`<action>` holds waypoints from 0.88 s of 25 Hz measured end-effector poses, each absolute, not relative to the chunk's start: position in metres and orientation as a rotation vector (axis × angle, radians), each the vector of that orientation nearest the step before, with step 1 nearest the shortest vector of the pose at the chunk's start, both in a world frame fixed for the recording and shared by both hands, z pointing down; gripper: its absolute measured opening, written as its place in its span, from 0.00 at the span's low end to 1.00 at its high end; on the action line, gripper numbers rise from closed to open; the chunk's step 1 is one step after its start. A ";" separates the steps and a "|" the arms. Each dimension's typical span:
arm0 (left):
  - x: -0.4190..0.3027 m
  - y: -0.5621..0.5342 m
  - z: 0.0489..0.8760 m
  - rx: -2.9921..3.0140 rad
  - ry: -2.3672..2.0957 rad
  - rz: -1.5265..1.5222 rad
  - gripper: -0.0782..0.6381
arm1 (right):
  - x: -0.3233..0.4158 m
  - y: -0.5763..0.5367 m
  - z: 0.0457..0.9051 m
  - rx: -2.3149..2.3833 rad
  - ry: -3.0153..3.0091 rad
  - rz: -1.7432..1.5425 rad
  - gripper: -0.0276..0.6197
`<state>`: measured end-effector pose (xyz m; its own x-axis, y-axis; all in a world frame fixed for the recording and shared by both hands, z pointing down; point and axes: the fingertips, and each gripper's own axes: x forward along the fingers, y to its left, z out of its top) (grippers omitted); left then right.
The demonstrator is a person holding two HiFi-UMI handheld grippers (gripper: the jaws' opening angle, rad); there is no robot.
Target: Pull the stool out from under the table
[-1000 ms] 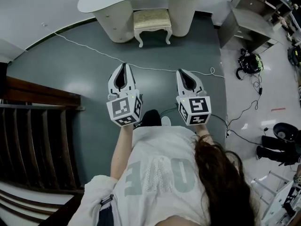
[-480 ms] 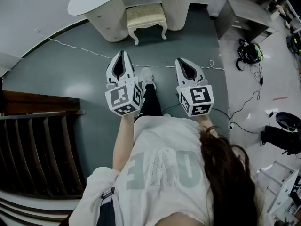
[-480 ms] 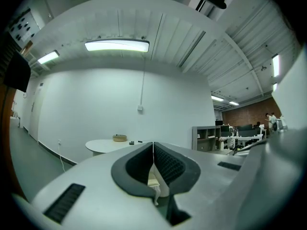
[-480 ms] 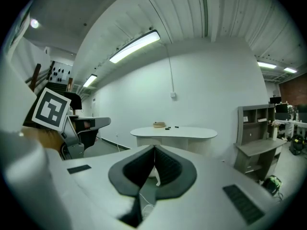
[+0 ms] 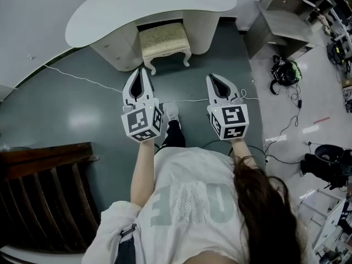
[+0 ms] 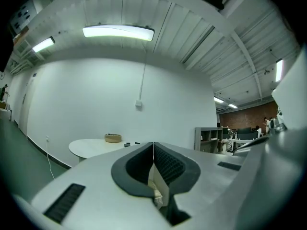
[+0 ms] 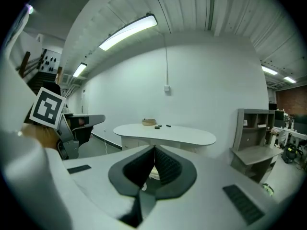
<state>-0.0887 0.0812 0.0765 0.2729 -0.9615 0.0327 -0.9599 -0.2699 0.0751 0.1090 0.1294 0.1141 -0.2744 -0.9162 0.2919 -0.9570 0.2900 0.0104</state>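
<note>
Nearest the head camera is the person's white printed T-shirt [image 5: 187, 202], with both forearms stretched forward. The left hand-held gripper [image 5: 142, 73] and the right hand-held gripper [image 5: 215, 80] are held side by side above the floor, each with its marker cube toward the body. In its own view, the left hand-held gripper [image 6: 153, 144] has its dark ribbed pads pressed together with nothing between them. The right hand-held gripper [image 7: 154, 148] is closed in the same way and is empty.

Between the two, a white shoe [image 5: 172, 113] stands on the grey-green floor [image 5: 82, 120]. Left of the person is a dark wooden slatted structure [image 5: 44, 186]. A thin white cable [image 5: 82, 80] trails across the floor just past the gripper tips.

Beyond it stands the cream-cushioned stool with white curved legs [image 5: 164, 39]. It is partly tucked into the knee gap of the white kidney-shaped worktop [image 5: 165, 1], with its front legs showing outside. Neither gripper touches it. A small woven basket [image 7: 149, 122] and some small dark items sit on the worktop. To the right stands a grey shelf unit [image 5: 280, 26].
</note>
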 end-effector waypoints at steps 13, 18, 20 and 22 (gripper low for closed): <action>-0.126 -0.145 0.100 2.446 -1.772 0.121 0.15 | 0.067 -0.103 0.124 1.684 -2.267 0.312 0.09; -0.122 -0.177 0.106 2.468 -1.749 0.138 0.15 | 0.069 -0.129 0.139 1.703 -2.233 0.358 0.09; -0.120 -0.183 0.109 2.472 -1.747 0.145 0.15 | 0.069 -0.135 0.142 1.725 -2.228 0.377 0.09; -0.114 -0.185 0.113 2.474 -1.733 0.161 0.15 | 0.072 -0.139 0.144 1.744 -2.226 0.387 0.09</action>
<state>-0.1137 -0.1854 0.1132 0.3402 -0.9278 0.1535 -0.9401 -0.3391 0.0339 0.0716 -0.1385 0.1435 -0.2276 -0.8952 0.3831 -0.9720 0.2324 -0.0345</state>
